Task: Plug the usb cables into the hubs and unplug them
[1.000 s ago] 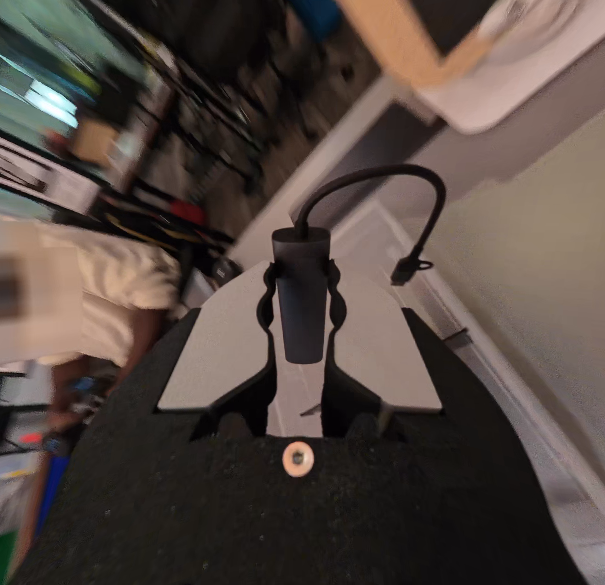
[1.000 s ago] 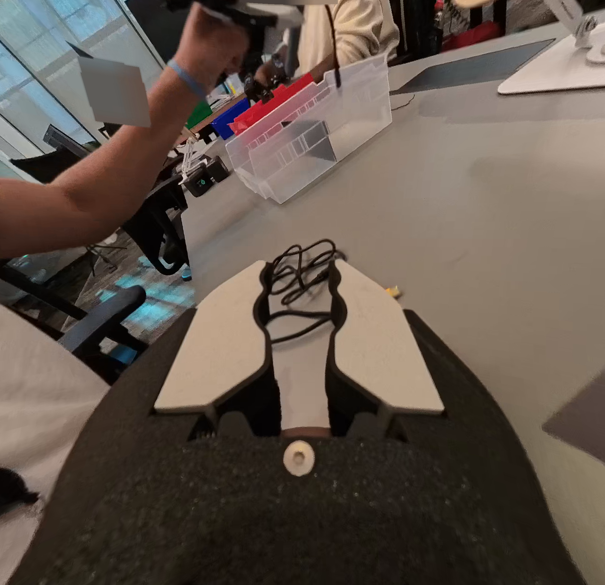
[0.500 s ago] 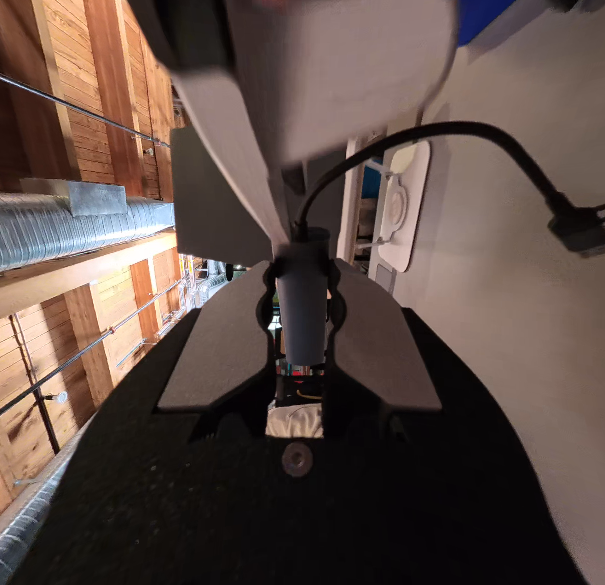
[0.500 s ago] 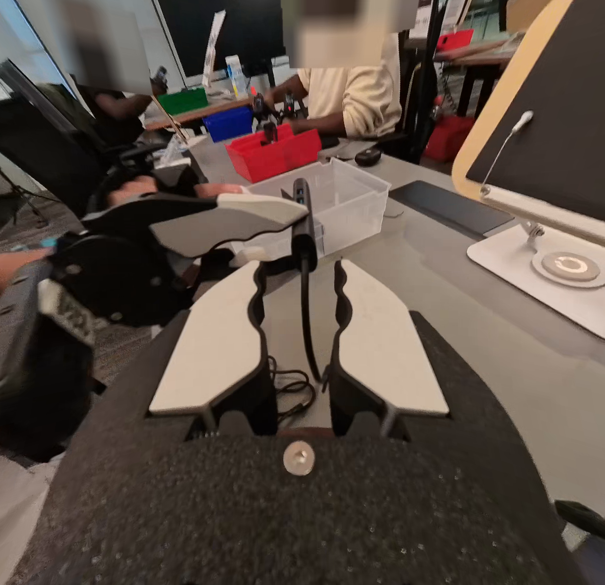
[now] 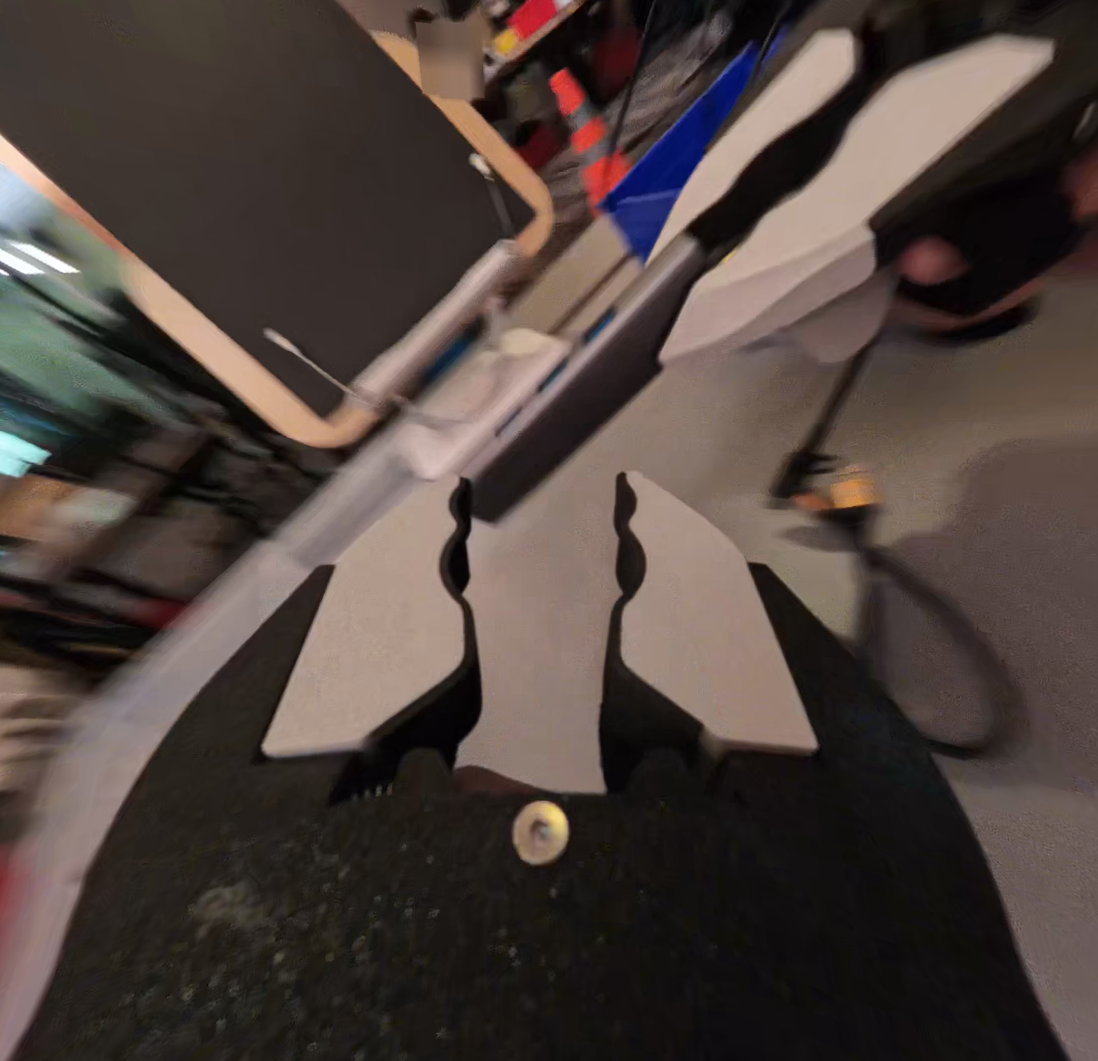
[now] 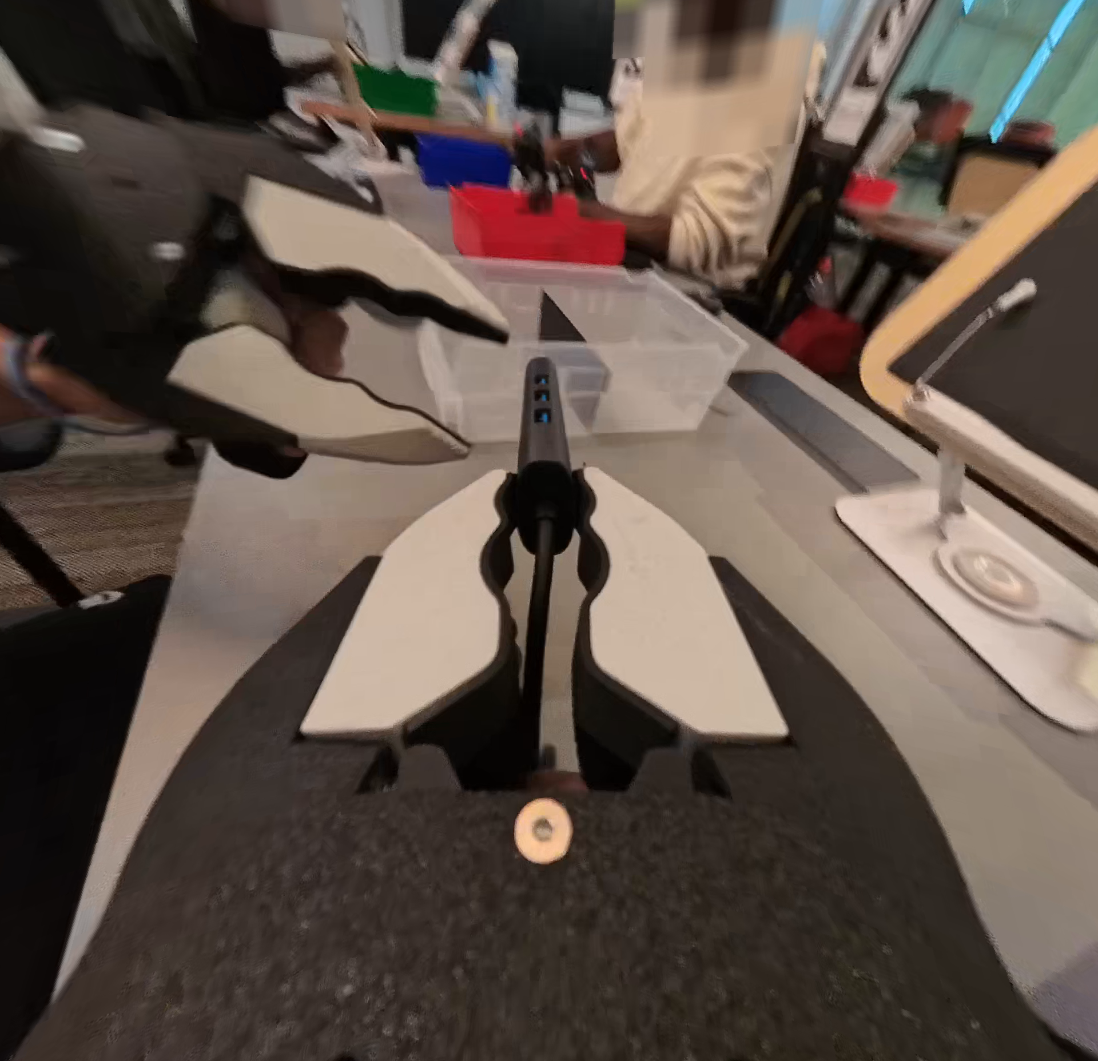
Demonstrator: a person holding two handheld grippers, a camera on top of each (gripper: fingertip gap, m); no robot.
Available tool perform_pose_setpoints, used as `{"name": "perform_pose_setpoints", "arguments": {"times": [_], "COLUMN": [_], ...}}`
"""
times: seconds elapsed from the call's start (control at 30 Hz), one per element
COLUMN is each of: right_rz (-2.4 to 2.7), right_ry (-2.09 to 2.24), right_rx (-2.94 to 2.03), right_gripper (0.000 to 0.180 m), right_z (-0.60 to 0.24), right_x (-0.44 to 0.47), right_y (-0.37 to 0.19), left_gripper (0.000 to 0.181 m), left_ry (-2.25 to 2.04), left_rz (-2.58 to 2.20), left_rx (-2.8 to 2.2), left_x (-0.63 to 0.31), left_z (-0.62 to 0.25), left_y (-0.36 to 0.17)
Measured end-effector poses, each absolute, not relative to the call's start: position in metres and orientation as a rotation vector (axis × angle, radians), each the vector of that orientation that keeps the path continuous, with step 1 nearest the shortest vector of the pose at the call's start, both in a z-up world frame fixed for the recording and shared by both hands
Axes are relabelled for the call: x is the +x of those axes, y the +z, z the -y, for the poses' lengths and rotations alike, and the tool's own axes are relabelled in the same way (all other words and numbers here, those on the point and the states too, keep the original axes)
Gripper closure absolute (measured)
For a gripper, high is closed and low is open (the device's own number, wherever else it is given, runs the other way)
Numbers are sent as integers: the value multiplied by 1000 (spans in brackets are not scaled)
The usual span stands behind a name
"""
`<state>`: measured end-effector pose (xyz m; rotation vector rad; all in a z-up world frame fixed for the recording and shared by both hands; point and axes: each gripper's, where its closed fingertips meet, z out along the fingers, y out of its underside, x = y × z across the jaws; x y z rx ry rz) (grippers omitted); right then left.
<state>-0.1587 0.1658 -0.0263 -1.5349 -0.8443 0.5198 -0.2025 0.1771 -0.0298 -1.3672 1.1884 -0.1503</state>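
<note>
Right tongs [image 6: 543, 486] are clamped on the near end of a dark USB hub [image 6: 542, 432], with both fingertips pressed against its rounded end cap. Hub body projects forward and upward beyond the tips, held clear of the grey worktop [image 6: 742, 533]; a row of blue-lit ports shows on its upper face. Hub cable [image 6: 538, 617] runs back from the end cap through the gap between the fingers toward the camera.

Left tongs [image 5: 539, 486] are spread wide with nothing between the fingers; only bare worktop [image 5: 535, 646] shows in the gap. In the left wrist view the hub [image 5: 570, 397] appears as a long dark bar sticking out of the right tongs [image 5: 695, 242] at upper right, its free end just beyond the left fingertips. A black cable [image 5: 927, 634] loops on the worktop to the right; the picture is blurred and its plug cannot be made out clearly.

In the right wrist view the left tongs [image 6: 481, 391] sit to the left of the hub, open, tips near it but apart. Behind the hub stands a clear plastic bin [image 6: 653, 349]. To the right, a monitor [image 6: 1010, 343] on a white stand. Farther back, a red bin [image 6: 535, 230] and a seated person in a cream top [image 6: 713, 201].
</note>
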Motion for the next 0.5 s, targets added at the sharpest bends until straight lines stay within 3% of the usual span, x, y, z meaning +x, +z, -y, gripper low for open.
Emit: {"name": "perform_pose_setpoints", "arguments": {"times": [0.13, 0.23, 0.5], "right_rz": [961, 1016, 1050], "right_ry": [638, 763, 1054], "right_rx": [-1415, -1355, -1218], "right_gripper": [163, 162, 163], "right_z": [-138, -119, -85], "right_x": [-165, -173, -197], "right_y": [-10, 6, 29], "left_gripper": [130, 130, 142], "left_ry": [-840, -1116, -1338], "left_rz": [-1025, -1066, -1140], "left_rx": [-1488, -1417, -1095], "left_x": [-231, -233, -224], "left_z": [-163, -148, -97], "left_y": [-29, -15, 14]}}
